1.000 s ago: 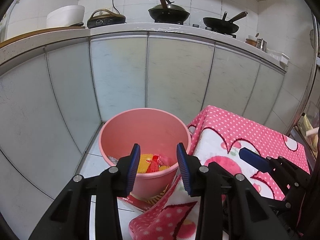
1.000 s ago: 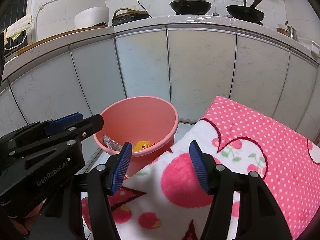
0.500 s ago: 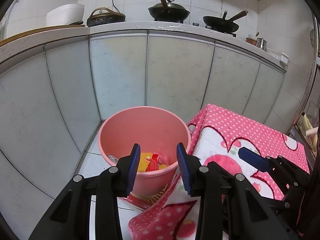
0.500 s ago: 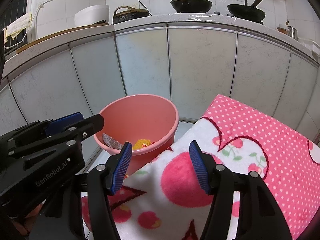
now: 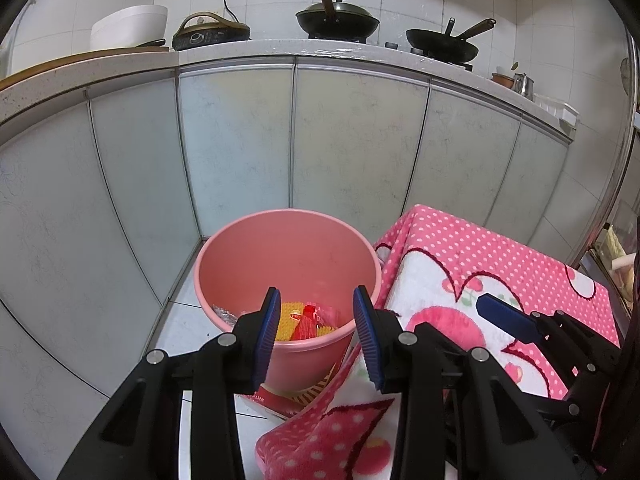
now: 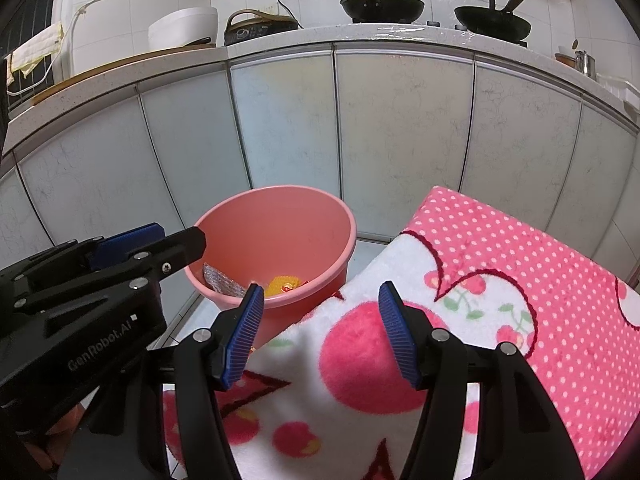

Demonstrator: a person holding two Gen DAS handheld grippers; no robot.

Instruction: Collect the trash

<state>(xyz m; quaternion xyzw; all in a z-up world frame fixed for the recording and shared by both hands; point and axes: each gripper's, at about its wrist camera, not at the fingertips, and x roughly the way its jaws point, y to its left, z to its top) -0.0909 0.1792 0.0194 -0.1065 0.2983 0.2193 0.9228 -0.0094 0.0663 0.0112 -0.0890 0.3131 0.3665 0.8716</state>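
Observation:
A pink bucket (image 5: 248,256) (image 6: 320,220) stands on the floor against the cabinet fronts. Inside it lie a yellow wrapper (image 5: 290,318) (image 6: 282,282), a red wrapper (image 5: 306,320) and a silvery wrapper (image 6: 220,280). My left gripper (image 5: 316,330) hangs open just above the bucket's near rim, nothing between its blue pads. My right gripper (image 6: 320,336) is open over the pink and white blanket (image 6: 500,280), to the right of the bucket, and holds nothing. Each gripper shows at the edge of the other's view.
The blanket (image 5: 480,264) covers a low table right of the bucket, one corner hanging to the floor. A red printed packet (image 5: 288,396) lies flat under the bucket. Pale cabinet doors (image 5: 352,144) close off the back. Pans (image 5: 338,20) and cookers sit on the counter above.

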